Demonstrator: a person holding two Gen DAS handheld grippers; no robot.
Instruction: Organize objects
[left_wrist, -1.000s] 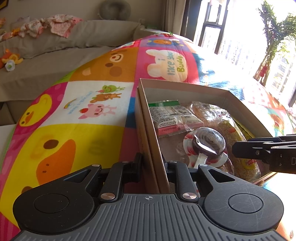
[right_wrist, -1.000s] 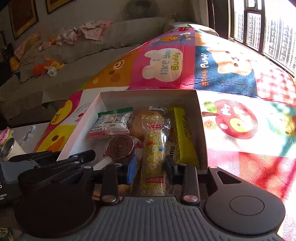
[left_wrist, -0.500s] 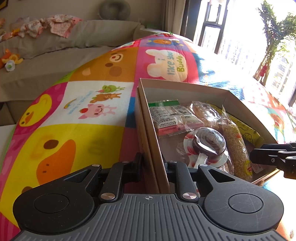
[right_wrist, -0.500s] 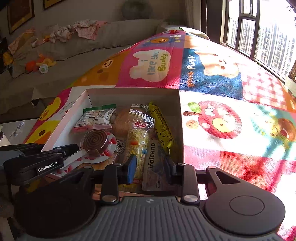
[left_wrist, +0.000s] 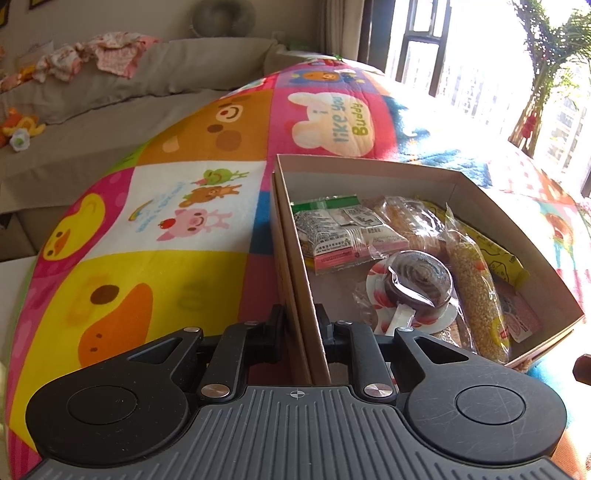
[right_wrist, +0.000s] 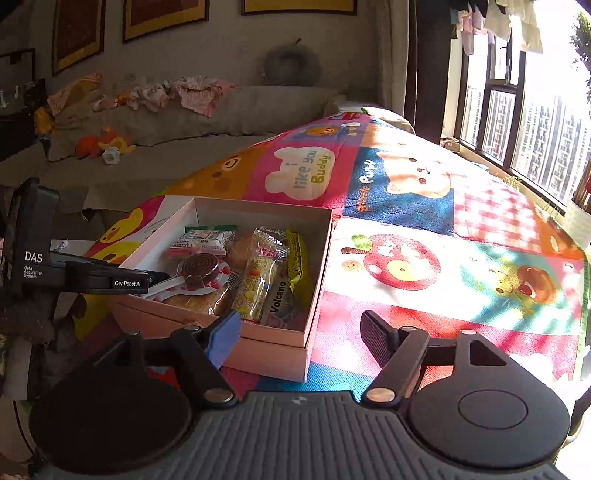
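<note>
An open cardboard box (left_wrist: 369, 171) (right_wrist: 258, 350) sits on a colourful cartoon mat. It holds a brown spiral lollipop (left_wrist: 419, 275) (right_wrist: 199, 271), a green-topped packet (left_wrist: 340, 229), a grain bar (left_wrist: 476, 291) (right_wrist: 258, 280), a yellow packet (left_wrist: 495, 258) and a "Volcano" packet (right_wrist: 279, 297). My left gripper (left_wrist: 301, 326) is shut on the box's near left wall. My right gripper (right_wrist: 299, 334) is open and empty, just outside the box's near corner.
The mat (right_wrist: 424, 266) spreads wide to the right of the box. A grey sofa (right_wrist: 221, 114) with clothes and toys lies behind. Windows (right_wrist: 528, 125) line the right side. A potted plant (left_wrist: 546, 74) stands far right.
My right gripper has pulled back out of the box, opened wide and released the packets it was over. My left gripper has stayed clamped on the box wall.
</note>
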